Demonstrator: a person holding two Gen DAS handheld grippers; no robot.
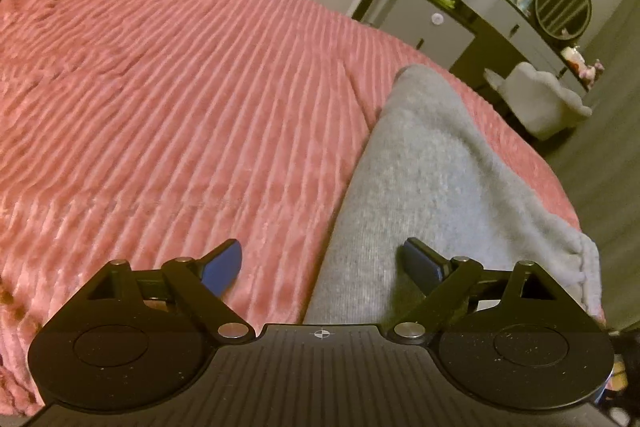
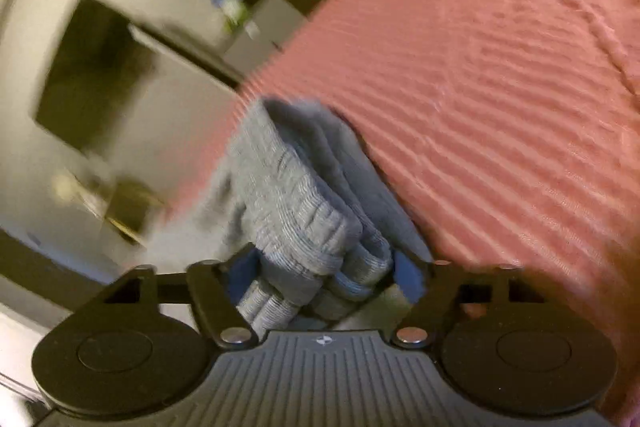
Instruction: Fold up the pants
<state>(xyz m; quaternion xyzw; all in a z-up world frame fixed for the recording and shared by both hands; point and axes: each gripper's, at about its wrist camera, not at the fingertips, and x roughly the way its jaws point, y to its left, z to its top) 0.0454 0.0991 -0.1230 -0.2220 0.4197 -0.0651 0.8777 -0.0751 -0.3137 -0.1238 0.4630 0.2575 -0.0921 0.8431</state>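
Grey knit pants [image 1: 432, 187] lie at the right-hand edge of a bed covered in a ribbed pink blanket [image 1: 180, 87], partly folded, a leg stretching away toward the far side. The left gripper [image 1: 322, 265] hovers spread wide above the near end, nothing between its blue pads. The right gripper [image 2: 324, 277] has its pads either side of the bunched, ribbed waistband [image 2: 304, 227]; blur hides whether they press on it. Soft, light and limp, the fleecy cloth will likely sag and slide unless pinched through all layers at the thick elastic band or a cuff.
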